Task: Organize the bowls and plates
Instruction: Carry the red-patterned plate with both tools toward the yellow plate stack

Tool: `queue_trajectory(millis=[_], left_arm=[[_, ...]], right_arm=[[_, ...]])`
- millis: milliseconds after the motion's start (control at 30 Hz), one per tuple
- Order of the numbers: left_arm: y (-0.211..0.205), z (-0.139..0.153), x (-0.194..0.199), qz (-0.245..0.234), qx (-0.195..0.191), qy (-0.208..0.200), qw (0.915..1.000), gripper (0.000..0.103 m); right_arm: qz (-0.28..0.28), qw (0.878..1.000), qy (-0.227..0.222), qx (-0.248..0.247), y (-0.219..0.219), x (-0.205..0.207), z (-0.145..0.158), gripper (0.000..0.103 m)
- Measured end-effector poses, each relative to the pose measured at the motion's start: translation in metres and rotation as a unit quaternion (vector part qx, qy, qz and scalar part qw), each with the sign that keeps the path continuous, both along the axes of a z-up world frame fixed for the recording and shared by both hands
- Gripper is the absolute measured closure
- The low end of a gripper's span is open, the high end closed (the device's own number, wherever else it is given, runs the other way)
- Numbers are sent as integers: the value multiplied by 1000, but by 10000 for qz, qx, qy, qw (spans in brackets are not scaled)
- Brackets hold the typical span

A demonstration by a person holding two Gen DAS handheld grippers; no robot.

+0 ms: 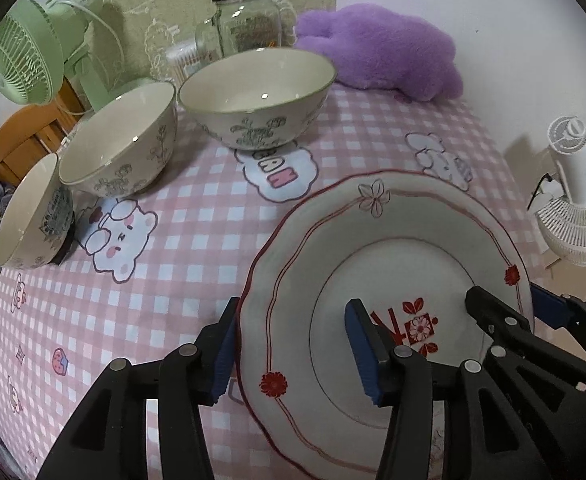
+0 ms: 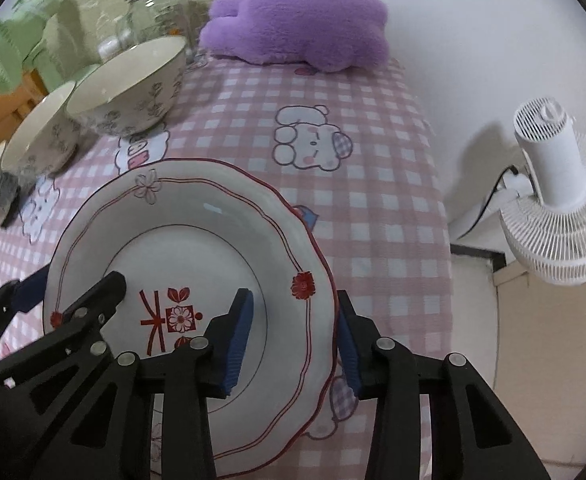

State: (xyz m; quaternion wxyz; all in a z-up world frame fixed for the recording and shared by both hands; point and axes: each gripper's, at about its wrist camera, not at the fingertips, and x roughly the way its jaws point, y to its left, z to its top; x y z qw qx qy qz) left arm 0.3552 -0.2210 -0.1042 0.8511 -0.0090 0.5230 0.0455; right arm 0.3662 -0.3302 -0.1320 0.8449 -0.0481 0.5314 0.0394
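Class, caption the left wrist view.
Both grippers straddle opposite rims of a red-trimmed plate; three bowls wait behind.

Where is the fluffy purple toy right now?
The purple plush toy lies at the far edge of the checked tablecloth against the wall, just right of the glass jar and behind the biggest bowl.

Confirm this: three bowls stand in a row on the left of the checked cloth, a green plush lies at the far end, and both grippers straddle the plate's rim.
One thing is wrong: the plush is purple, not green, as both wrist views show. The rest holds: three bowls in a row, and the left gripper and right gripper each straddle the plate rim.
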Motion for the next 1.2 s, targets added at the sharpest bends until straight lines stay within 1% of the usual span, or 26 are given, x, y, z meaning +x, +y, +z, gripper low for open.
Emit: queue_trajectory(millis=[233, 367, 533, 667, 900, 1067, 1200], left_arm=[[-1, 29, -11, -39, -51, -184, 9998, 52], [0, 46, -24, -112, -60, -307, 9994, 52], [8, 60, -38, -100, -180, -436, 9988, 52], [11, 72, -52, -199, -225, -523, 9982, 52], [16, 83, -81, -422, -277, -573, 9971, 52], [15, 81, -101, -608, -343, -550, 9960, 52], [12, 76, -118, -802, -408, -443, 9950, 52]], right_arm=[[-96, 9995, -284, -8, -3, -18, 34, 59], [-178, 9990, -406, -6, -2, -30, 53, 59], [-227, 9980, -587, -49, 2, -49, 73, 59], [-311, 9975, -639, -38, 6, -63, 82, 59], [-497, 9962, -710, -45, 14, -102, 95, 59], [-704, 9952, -670, -83, 15, -128, 95, 59], [-833, 9948, -582, -103, 13, -147, 91, 59]])
